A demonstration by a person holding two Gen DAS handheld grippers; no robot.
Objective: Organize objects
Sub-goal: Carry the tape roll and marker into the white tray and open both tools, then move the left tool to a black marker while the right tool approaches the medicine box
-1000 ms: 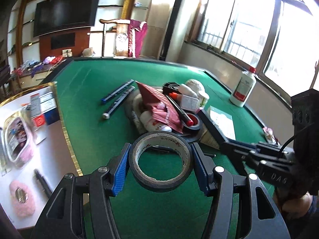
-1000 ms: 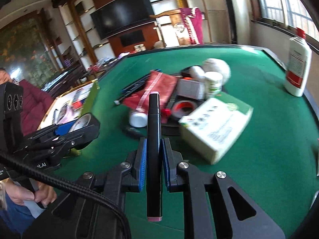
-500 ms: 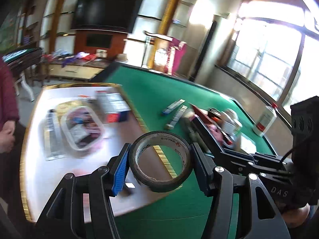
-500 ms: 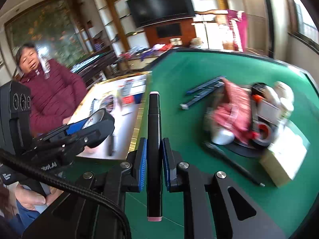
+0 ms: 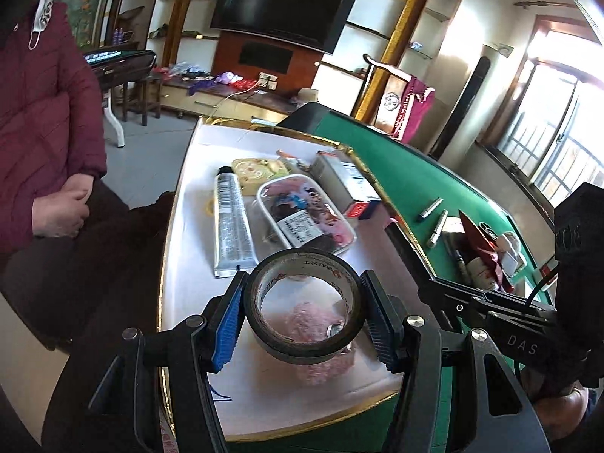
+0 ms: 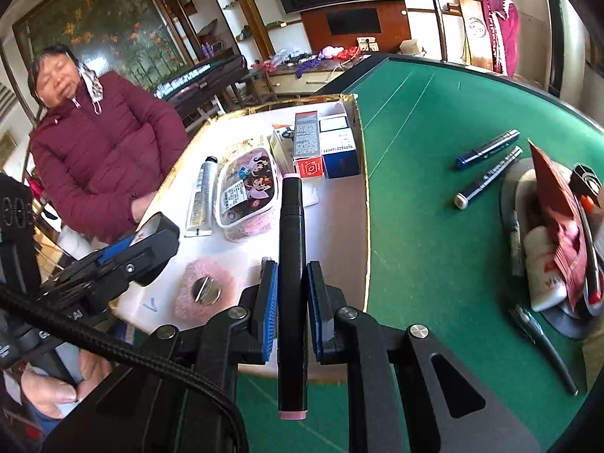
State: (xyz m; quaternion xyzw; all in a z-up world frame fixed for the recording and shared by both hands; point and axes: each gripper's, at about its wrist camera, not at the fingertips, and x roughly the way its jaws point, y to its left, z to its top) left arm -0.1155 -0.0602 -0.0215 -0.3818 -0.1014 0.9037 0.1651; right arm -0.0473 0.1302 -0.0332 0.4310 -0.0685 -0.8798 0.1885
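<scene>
My left gripper (image 5: 304, 307) is shut on a roll of black tape (image 5: 305, 304), held above the near end of a white tray with a gold rim (image 5: 188, 287). A pink fluffy pad (image 5: 313, 324) lies on the tray right under the roll. My right gripper (image 6: 292, 287) is shut on a black marker with pink caps (image 6: 291, 249), over the tray's near right part. In the right wrist view the left gripper (image 6: 151, 234) shows at the left, above the tray (image 6: 339, 234) and beside the pink pad (image 6: 204, 294).
The tray holds a silver tube (image 5: 230, 222), a clear cartoon case (image 5: 305, 215) and boxes (image 6: 324, 143). On the green table (image 6: 434, 226) lie two blue pens (image 6: 487, 151) and a pile of items (image 6: 555, 234) at the right. A person in a maroon jacket (image 6: 102, 151) sits behind the tray.
Both grippers have swung left from over the green table and its pile to above the white tray, each keeping its hold. The tray and the seated person have come into view.
</scene>
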